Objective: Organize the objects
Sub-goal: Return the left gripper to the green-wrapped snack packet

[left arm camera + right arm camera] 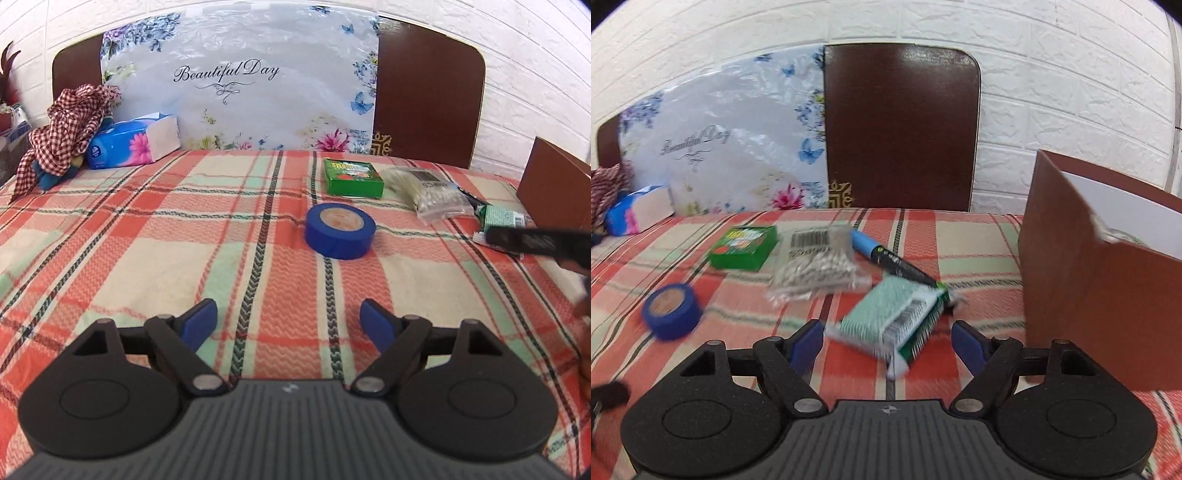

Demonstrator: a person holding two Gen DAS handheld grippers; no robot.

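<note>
Plaid bedcover in red, cream and green is seen under scattered items, with both grippers held open and empty.

At the upper left of the left wrist view a checked cloth and a tissue box are seen; right of centre a blue tape roll lies ahead of the left gripper, whose jaws are spread wide apart around nothing. In the right wrist view, from left to right, the green box, the clear bag of cotton swabs, a blue-capped marker and a green packet are laid out; the packet sits just ahead of the right gripper, between its parted fingers but not touched. A brown cardboard box stands at the right edge.
</note>
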